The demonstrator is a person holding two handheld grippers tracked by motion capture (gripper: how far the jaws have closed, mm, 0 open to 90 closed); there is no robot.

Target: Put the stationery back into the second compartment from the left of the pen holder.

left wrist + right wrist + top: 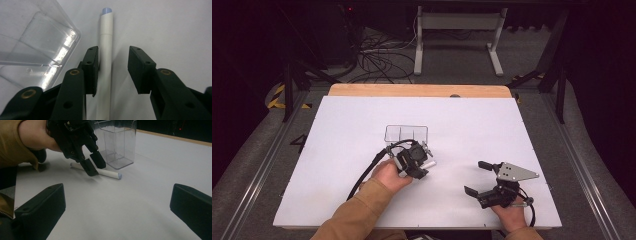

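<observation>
A white pen [106,62] with a pale blue end lies flat on the white table sheet [337,150], just in front of a clear plastic compartment box [406,133]. My left gripper [114,51] points down over the pen, one jaw on each side. One pad rests against the pen's side and a gap stays at the other pad, so the gripper is open. From the right gripper view, the left gripper [95,168] straddles the pen [110,173] beside the box [120,142]. My right gripper [474,176] rests at the front right, open wide with nothing in it.
The box stands upright and empty, close to the left jaw [32,45]. A wooden table edge [417,90] runs along the back. Beyond it are floor cables [377,60] and a white stand [457,35].
</observation>
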